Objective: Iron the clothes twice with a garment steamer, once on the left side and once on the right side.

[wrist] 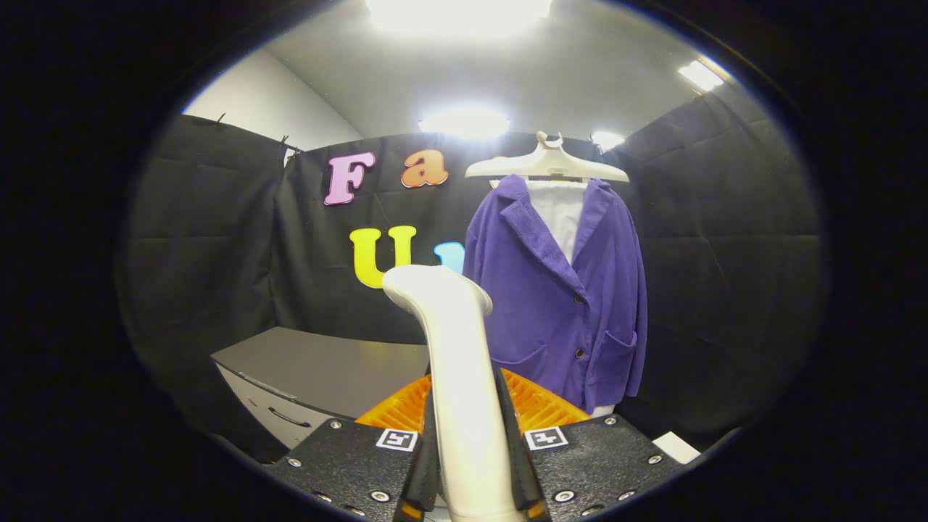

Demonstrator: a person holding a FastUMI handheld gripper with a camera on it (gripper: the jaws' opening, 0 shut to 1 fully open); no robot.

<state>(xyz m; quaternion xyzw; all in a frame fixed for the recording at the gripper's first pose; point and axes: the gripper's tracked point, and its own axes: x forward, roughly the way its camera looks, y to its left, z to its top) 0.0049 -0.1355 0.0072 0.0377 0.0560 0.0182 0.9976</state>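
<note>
- Far left: black quilted cloth wall (203, 239) of the booth, folding round behind everything; above it a pale plain wall and a grey ceiling with glaring ceiling lights (464, 122), washed out to white.
- Low left, near: grey flat-topped cabinet (319, 370) with pale drawer fronts and a dark slot handle; lower part cut off behind the gripper body.
- Centre, near: gripper (467, 464) clamped on the white smooth plastic handle of the garment steamer (453, 348), both fingers pressed against its sides; handle rising upright between them and bending left at the top into a rounded head. Face of the head turned away, so nozzle not visible; bottom end of the handle cut off below the fingers.
- Just behind the fingers: orange ribbed plastic piece (540, 406), mostly hidden by the handle and the gripper; hard to say what it belongs to.
- Right of centre, farther off: purple corduroy jacket (573, 290) with buttons and two patch pockets, hanging over a white shirt (565, 210) on a cream plastic hanger (547, 165); steamer head left of the jacket and nearer, overlapping its left edge in view, apparently not touching. Hem partly hidden by the orange piece.
- Low right: small white corner of something (678, 446), cut off, unidentifiable.
</note>
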